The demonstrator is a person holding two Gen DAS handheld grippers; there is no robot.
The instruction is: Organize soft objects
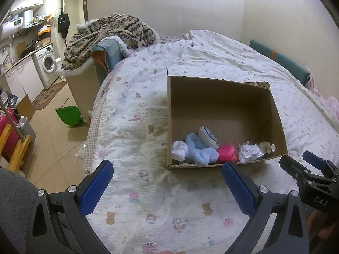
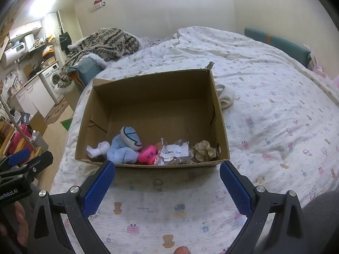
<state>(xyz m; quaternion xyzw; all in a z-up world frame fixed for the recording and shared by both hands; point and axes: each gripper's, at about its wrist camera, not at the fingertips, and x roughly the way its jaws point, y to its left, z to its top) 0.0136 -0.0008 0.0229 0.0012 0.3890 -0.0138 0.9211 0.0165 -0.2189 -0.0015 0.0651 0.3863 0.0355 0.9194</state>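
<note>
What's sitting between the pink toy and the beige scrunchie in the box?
A clear plastic packet with a barcode label lies between the pink toy and the beige scrunchie, along the cardboard box's near wall; the right wrist view shows it best.

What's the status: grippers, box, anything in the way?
Left gripper and right gripper open, empty, short of the box. Soft items along its near wall. White cloth on the bed right of the box. Nothing in the way.

Small home studio, quilted bed [image 1: 190,67], washing machine [image 1: 47,62] under kitchen counter [image 1: 23,58], water heater [image 2: 12,56]
</note>
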